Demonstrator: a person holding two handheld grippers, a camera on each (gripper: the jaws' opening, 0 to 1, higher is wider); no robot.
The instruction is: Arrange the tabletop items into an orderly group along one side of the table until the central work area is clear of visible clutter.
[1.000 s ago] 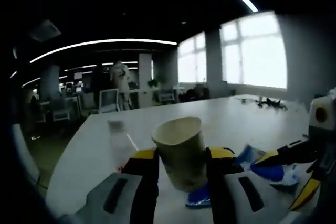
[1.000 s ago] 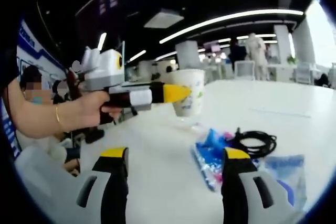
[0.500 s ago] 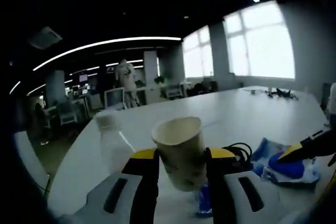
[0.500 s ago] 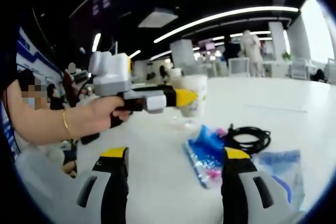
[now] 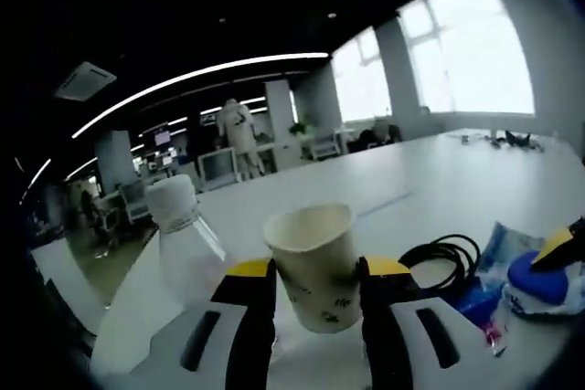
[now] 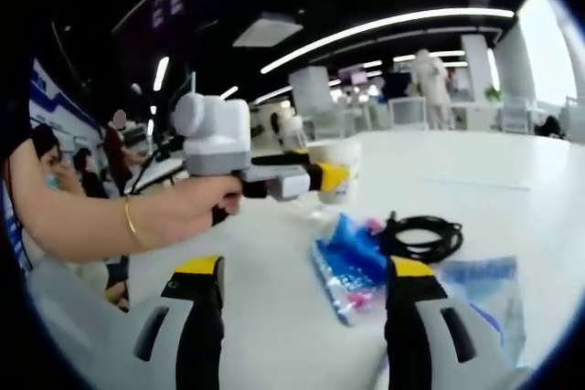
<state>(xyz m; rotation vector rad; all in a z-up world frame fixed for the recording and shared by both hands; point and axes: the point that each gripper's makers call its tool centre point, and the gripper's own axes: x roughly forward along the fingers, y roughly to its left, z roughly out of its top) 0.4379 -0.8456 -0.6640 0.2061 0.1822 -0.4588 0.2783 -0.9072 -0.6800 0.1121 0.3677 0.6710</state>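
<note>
Lower now goes the paper cup [image 5: 315, 265], carried toward the plastic bottle [image 5: 184, 246].
Left tongs [image 5: 315, 291] clamp it above the counter [image 5: 430, 180]; right tongs [image 6: 303, 303] hover apart over the blue packet [image 6: 343, 267], clutter remaining.

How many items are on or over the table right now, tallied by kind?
Paper cup, held in the left tool: 1
Clear plastic bottle: 1
Coiled black cable: 1
Blue snack packets: 2, the second one beside it
Total: 5
</note>
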